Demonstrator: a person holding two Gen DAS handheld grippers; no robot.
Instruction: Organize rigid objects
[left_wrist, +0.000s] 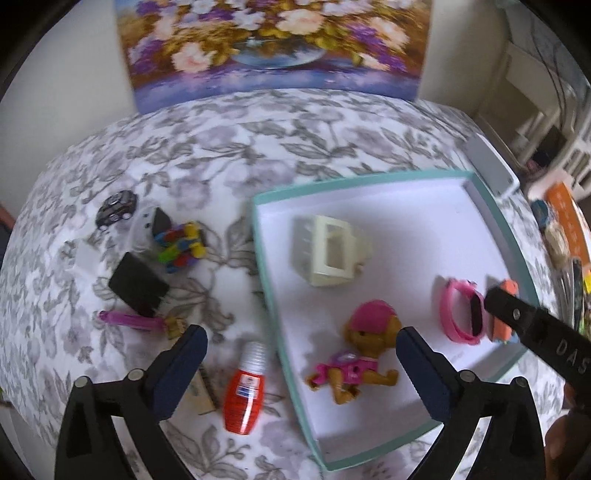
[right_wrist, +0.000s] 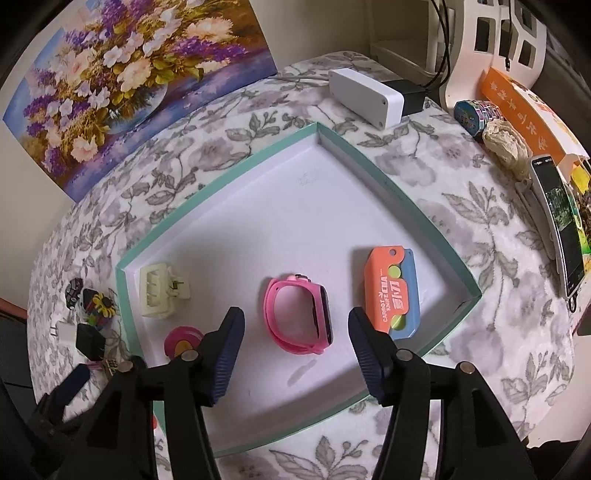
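A teal-rimmed white tray (left_wrist: 406, 229) (right_wrist: 295, 221) holds a cream hair claw (left_wrist: 328, 251) (right_wrist: 162, 291), a pink watch (left_wrist: 461, 314) (right_wrist: 317, 343), a toy dog in a pink cap (left_wrist: 354, 354) and an orange and blue carrot knife (right_wrist: 391, 291). My left gripper (left_wrist: 299, 336) hangs open over the tray's left rim, between a red bottle (left_wrist: 245, 391) on the cloth and the dog. My right gripper (right_wrist: 295, 317) is open just above the watch, holding nothing. Left of the tray lie a toy car (left_wrist: 116, 208), a colourful block toy (left_wrist: 181, 245), a black block (left_wrist: 138, 288) and a purple stick (left_wrist: 129, 319).
A flower painting (left_wrist: 273, 44) leans on the wall behind the table. Along the right edge of the cloth sit a white box (right_wrist: 364, 96), a tape roll (right_wrist: 467, 114), an orange carton (right_wrist: 524, 114) and a phone (right_wrist: 561, 225). A white shelf stands beyond.
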